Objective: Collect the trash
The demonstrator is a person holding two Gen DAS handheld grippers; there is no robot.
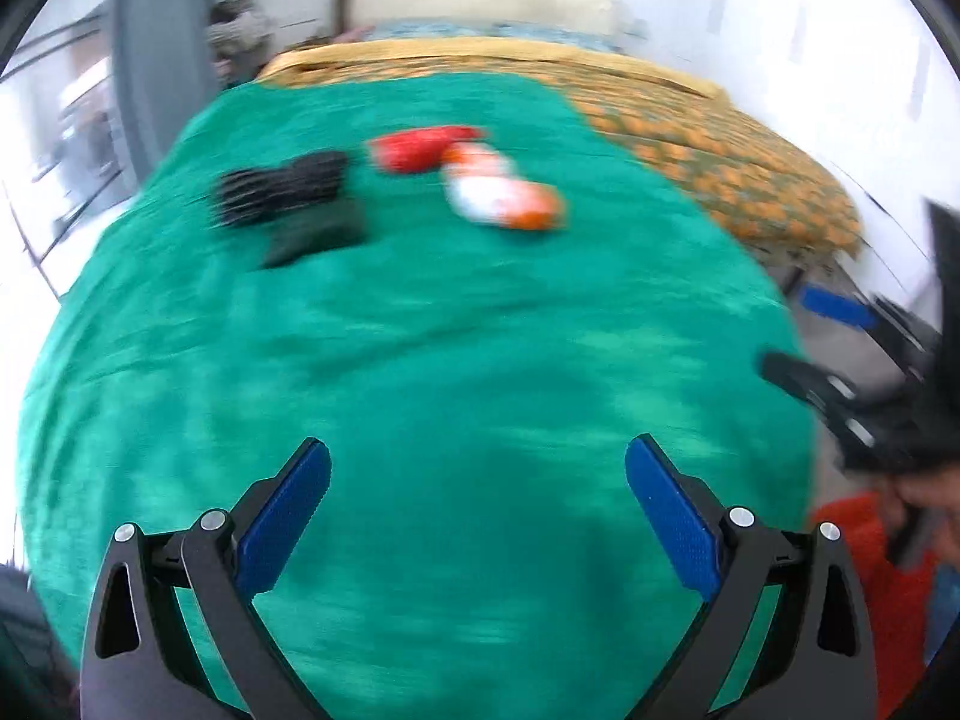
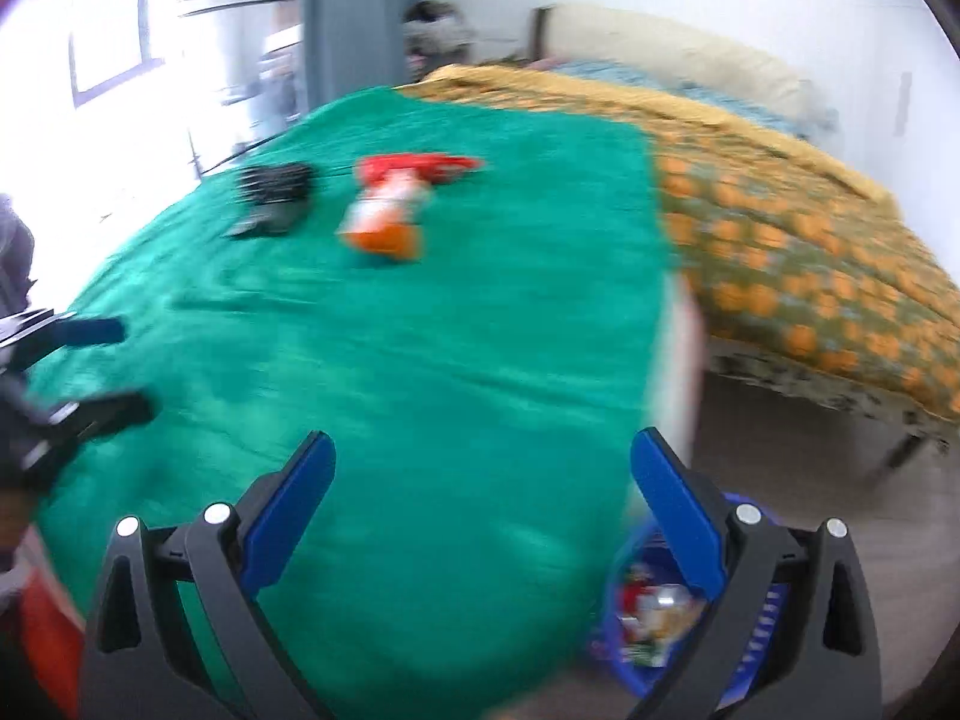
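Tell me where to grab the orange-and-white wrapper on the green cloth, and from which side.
Judging through blur: pinch the orange-and-white wrapper at its near orange end, coming from above with the left gripper. That end lies free on the green cloth; the far end touches the red wrapper.

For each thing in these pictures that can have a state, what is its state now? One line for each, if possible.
left gripper: open, holds nothing.
right gripper: open, holds nothing.
red wrapper: lying on the green cloth, not collected.
orange and white packet: lying on the cloth, beside the red wrapper.
black object: lying on the cloth; too blurred to identify.
blue basket: on the floor, trash inside.
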